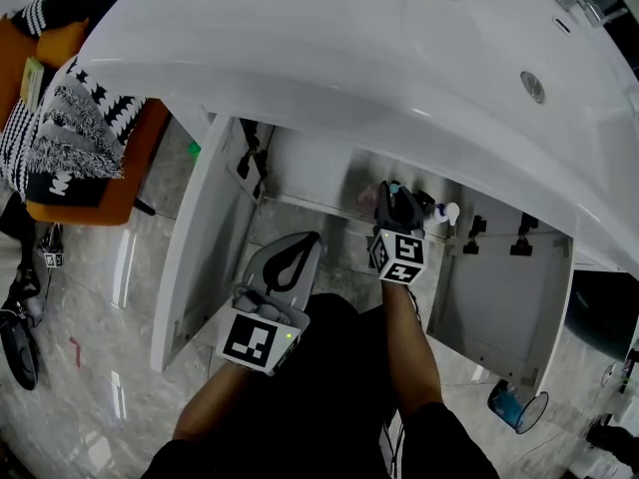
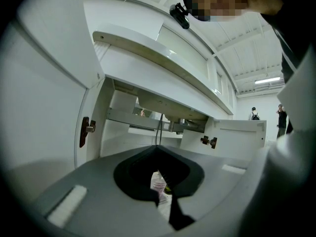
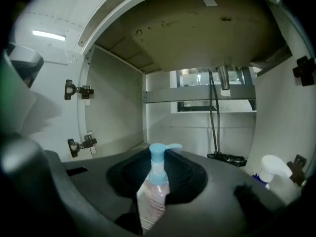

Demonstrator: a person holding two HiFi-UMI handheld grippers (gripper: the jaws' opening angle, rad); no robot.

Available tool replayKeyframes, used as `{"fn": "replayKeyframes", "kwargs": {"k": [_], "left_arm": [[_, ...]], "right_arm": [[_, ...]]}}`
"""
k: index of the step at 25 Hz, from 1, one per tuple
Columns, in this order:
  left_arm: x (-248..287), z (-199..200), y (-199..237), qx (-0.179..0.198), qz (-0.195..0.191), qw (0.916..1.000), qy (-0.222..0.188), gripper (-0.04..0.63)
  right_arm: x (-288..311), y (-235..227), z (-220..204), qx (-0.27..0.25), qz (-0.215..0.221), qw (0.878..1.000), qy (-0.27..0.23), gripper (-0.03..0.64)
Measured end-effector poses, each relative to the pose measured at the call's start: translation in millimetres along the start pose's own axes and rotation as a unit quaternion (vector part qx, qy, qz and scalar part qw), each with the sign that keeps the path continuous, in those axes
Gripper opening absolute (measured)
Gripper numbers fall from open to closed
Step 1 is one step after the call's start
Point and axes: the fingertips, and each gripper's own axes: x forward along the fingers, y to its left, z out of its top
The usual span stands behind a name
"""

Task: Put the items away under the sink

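The cabinet (image 1: 319, 173) under the white sink (image 1: 349, 38) stands open. My right gripper (image 1: 397, 196) reaches into it, shut on a clear pump bottle (image 3: 152, 196) with a light-blue pump head (image 3: 159, 154), held upright between the jaws. My left gripper (image 1: 295, 249) hangs lower, in front of the cabinet's left side. In the left gripper view its jaws (image 2: 158, 181) are nearly together, with a small white bottle with pink print (image 2: 158, 185) pinched in the narrow slot; the head view hides it. A white spray-bottle head (image 1: 450, 211) (image 3: 274, 168) stands inside at the right.
Both cabinet doors are swung open, the left door (image 1: 200, 257) and the right door (image 1: 499, 297). Drain hoses (image 3: 215, 112) hang at the back. An orange chair with black-and-white fabric (image 1: 70, 138) is at the left. A blue thing (image 1: 514, 405) lies on the floor at the right.
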Motion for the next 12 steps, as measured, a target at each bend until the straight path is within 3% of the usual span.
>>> {"fn": "replayKeyframes", "kwargs": {"k": [4,12], "left_arm": [[0.2,4.9,-1.3,0.003,-0.002,0.9999,-0.014,0.008],[0.6,-1.3,-1.2,0.004,0.004,1.0000,-0.003,0.008]], "right_arm": [[0.9,1.0,1.4,-0.005,-0.001,1.000,-0.001,0.107],[0.9,-1.9,2.6,-0.016,-0.007,1.000,-0.004,0.144]]}}
